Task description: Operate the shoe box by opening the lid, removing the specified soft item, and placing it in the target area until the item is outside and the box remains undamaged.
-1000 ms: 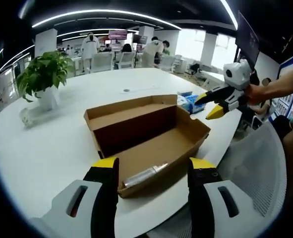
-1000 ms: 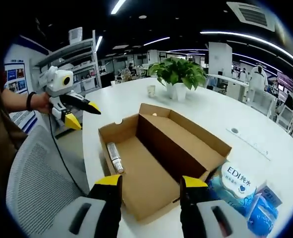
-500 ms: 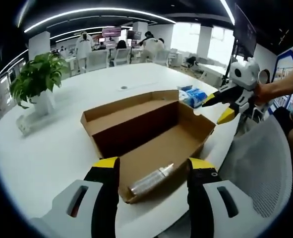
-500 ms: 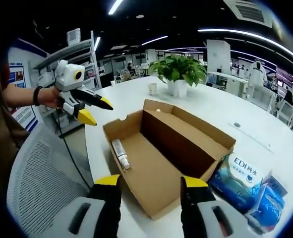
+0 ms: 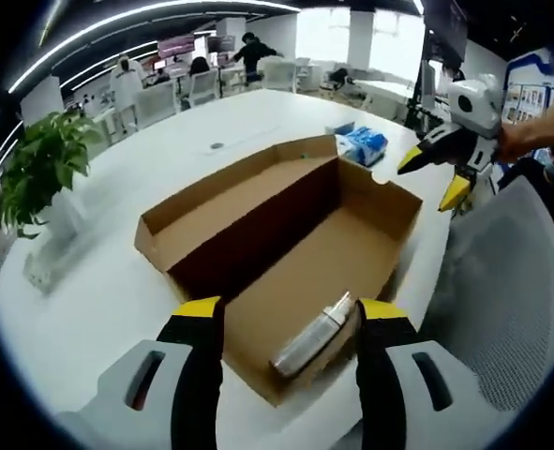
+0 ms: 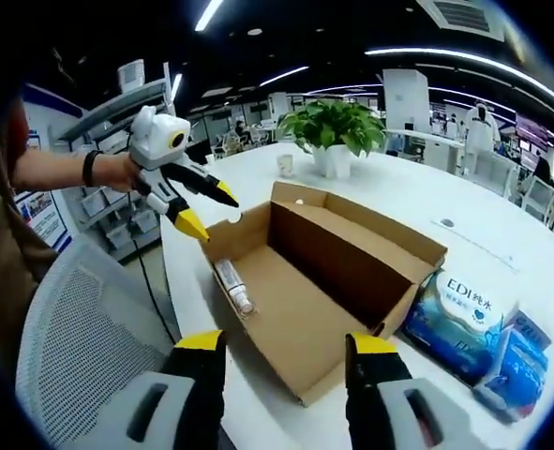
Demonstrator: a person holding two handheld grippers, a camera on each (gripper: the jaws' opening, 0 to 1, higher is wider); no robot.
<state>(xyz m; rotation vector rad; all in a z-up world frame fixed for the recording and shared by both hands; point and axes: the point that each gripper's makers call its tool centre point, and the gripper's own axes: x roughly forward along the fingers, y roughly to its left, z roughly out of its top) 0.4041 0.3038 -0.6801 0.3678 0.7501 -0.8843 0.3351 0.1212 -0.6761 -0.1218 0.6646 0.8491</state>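
Both yellow-tipped grippers, left point(image 5: 282, 323) and right point(image 6: 283, 352), are hovering with jaws spread wide over the open brown cardboard shoe box point(image 5: 286, 225) holding a silvery tube point(image 5: 312, 335).

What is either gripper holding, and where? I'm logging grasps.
Nothing. Both the left gripper and right gripper are open; the tube lies loose in the box.

You can reach straight down into the open shoe box point(image 5: 286, 234), its raised lid wall blocks the far side, tissue packs point(image 6: 469, 314) crowd one end, a mesh chair point(image 6: 80, 328) sits beside the near edge.
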